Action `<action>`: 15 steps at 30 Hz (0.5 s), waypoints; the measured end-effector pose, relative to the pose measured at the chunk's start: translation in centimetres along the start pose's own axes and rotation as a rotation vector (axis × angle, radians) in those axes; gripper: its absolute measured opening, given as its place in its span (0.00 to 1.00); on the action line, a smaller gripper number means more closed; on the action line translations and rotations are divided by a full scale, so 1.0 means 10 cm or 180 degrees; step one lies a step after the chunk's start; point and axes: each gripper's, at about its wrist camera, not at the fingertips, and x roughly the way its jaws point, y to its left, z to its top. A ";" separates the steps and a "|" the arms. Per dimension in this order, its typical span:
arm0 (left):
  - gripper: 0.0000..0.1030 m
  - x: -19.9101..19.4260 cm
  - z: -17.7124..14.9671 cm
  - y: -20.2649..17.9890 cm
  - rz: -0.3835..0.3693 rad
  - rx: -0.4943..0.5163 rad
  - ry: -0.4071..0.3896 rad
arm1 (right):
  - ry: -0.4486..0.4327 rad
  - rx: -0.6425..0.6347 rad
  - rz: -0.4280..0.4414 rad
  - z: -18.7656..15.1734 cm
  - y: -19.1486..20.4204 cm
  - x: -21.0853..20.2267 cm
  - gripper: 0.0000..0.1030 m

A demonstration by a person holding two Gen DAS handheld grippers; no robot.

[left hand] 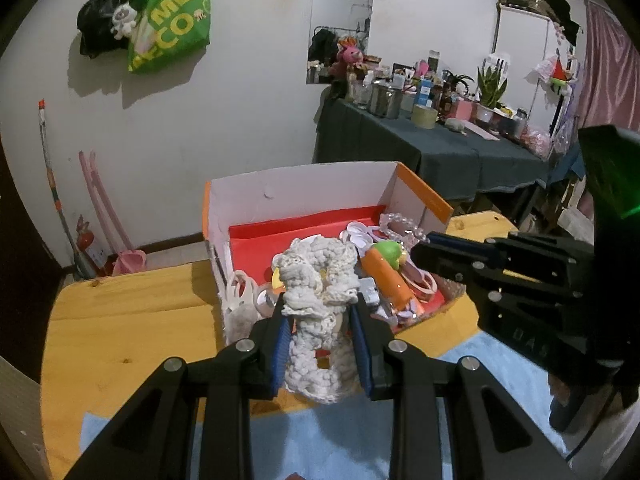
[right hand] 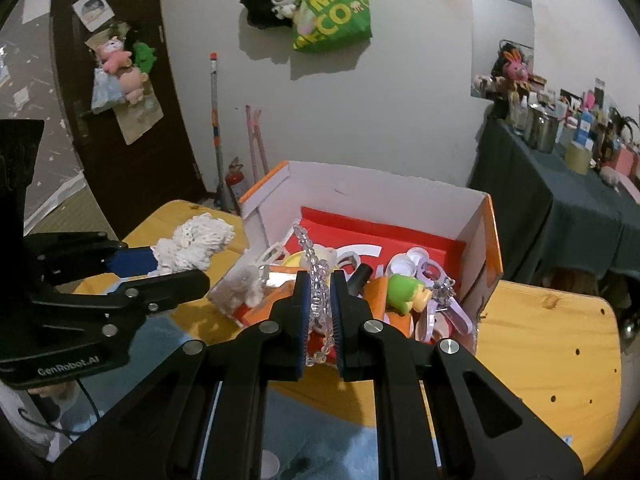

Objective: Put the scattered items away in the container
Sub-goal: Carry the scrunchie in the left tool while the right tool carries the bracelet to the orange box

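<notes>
My left gripper (left hand: 319,300) is shut on a white crocheted piece (left hand: 316,280) and holds it just in front of the open box (left hand: 304,188), an orange and white box with a red lining. The piece also shows in the right wrist view (right hand: 192,246), left of the box. My right gripper (right hand: 319,280) is shut on a clear bead bracelet (right hand: 316,272) over the box's (right hand: 400,196) near side. The bracelet also shows in the left wrist view (left hand: 400,226) at the right gripper's tip (left hand: 424,242). Inside the box lie an orange and green toy (right hand: 400,288), white caps and pink rings.
The box stands on a yellow wooden table (left hand: 120,320) with a light blue mat (left hand: 320,440) at its near edge. A cluttered dark-clothed table (left hand: 440,148) stands at the back right. Bags (left hand: 172,20) hang on the wall. A dark door (right hand: 116,120) is at the left.
</notes>
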 end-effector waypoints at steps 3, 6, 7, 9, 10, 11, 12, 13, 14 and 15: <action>0.29 0.19 0.06 0.04 -0.0006 -0.0057 0.0061 | 0.0091 0.0134 -0.0043 0.00 -0.08 0.15 0.09; 0.29 0.34 0.10 0.06 -0.0019 -0.0093 0.0119 | 0.0163 0.0293 -0.0022 0.00 -0.18 0.28 0.09; 0.29 0.41 0.12 0.08 -0.0029 -0.0110 0.0154 | 0.0191 0.0351 0.0003 -0.01 -0.21 0.32 0.09; 0.29 0.51 0.12 0.10 -0.0031 -0.0129 0.0204 | 0.0252 0.0445 -0.0019 -0.02 -0.28 0.41 0.09; 0.29 0.56 0.11 0.10 -0.0031 -0.0133 0.0230 | 0.0285 0.0471 -0.0039 -0.03 -0.30 0.45 0.09; 0.29 0.61 0.11 0.11 -0.0026 -0.0136 0.0255 | 0.0309 0.0488 -0.0039 -0.04 -0.32 0.49 0.09; 0.29 0.66 0.11 0.13 -0.0016 -0.0150 0.0285 | 0.0321 0.0504 -0.0028 -0.05 -0.34 0.53 0.09; 0.29 0.71 0.10 0.14 -0.0016 -0.0166 0.0308 | 0.0338 0.0506 -0.0039 -0.06 -0.34 0.56 0.09; 0.29 0.74 0.09 0.15 -0.0022 -0.0175 0.0326 | 0.0370 0.0506 -0.0086 -0.07 -0.35 0.61 0.09; 0.29 0.78 0.08 0.15 -0.0028 -0.0186 0.0350 | 0.0381 0.0502 -0.0100 -0.08 -0.35 0.63 0.09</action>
